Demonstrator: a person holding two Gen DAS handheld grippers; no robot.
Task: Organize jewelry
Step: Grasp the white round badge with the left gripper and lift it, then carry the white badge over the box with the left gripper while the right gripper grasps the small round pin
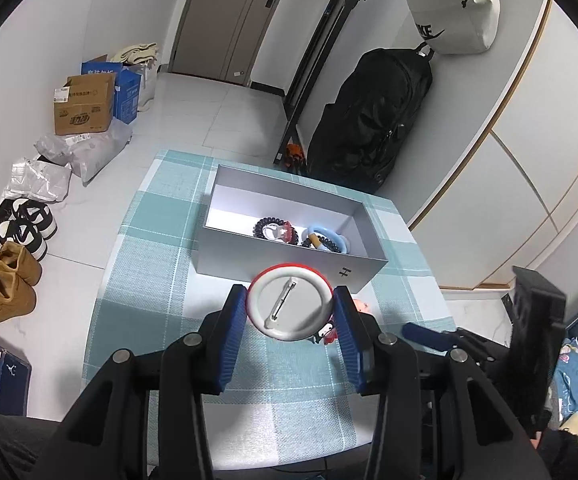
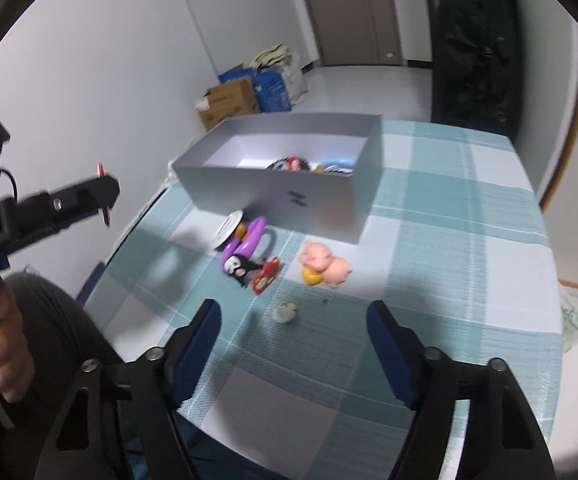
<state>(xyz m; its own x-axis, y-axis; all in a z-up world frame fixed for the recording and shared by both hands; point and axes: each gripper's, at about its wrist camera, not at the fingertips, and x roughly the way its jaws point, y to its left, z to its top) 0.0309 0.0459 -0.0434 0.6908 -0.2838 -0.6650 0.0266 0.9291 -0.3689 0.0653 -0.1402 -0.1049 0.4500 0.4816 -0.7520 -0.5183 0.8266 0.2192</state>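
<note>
Left gripper (image 1: 290, 312), nearest: blue pads clamp the rim of a round red-edged pin badge (image 1: 289, 305), white back and clasp facing the camera, raised above the teal-and-white checked tablecloth (image 1: 161, 280). Right gripper (image 2: 293, 336): jaws partly open and empty, above a small pale trinket (image 2: 284, 313). Beyond lie a pink pig figure (image 2: 324, 265) and a purple hair clip (image 2: 245, 242). Farthest: an open grey rectangular box (image 1: 289, 266) containing black coiled bands and a light-blue ring.
</note>
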